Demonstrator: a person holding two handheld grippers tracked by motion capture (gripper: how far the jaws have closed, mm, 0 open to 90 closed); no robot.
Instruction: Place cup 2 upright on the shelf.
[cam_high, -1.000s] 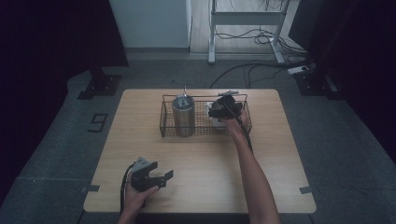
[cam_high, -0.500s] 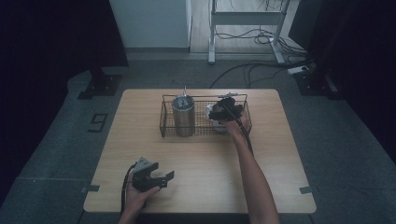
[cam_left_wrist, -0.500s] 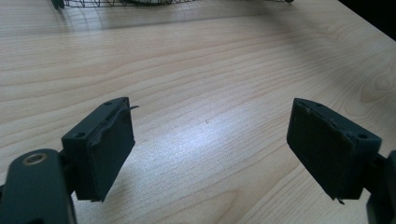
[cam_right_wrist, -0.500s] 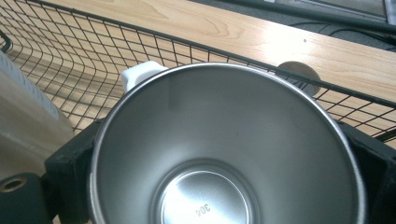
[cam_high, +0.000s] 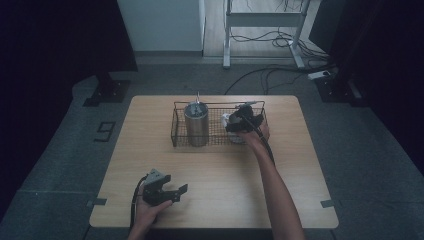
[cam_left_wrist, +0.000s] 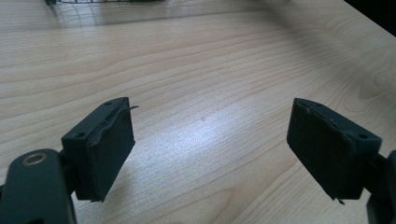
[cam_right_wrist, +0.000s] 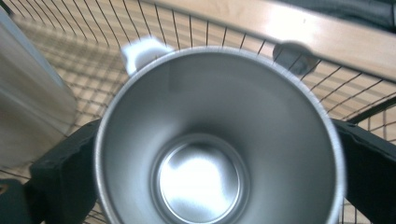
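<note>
Steel cup in the wire basket, straddled by the right tool

On the table (cam_high: 215, 165), the wire basket (cam_high: 176, 134) holds a tall tumbler (cam_high: 196, 125) and, beside it, the open steel cup (cam_right_wrist: 219, 140). The cup is probably light, rigid and slick-walled, so it is best pinched across the body below the rim. The right tool (cam_high: 244, 122) has just been opening. Its jaws now flank the cup at their widest and appear not to press it. The left tool (cam_high: 177, 192) rests near the table's front edge, jaws apart and empty.
</note>
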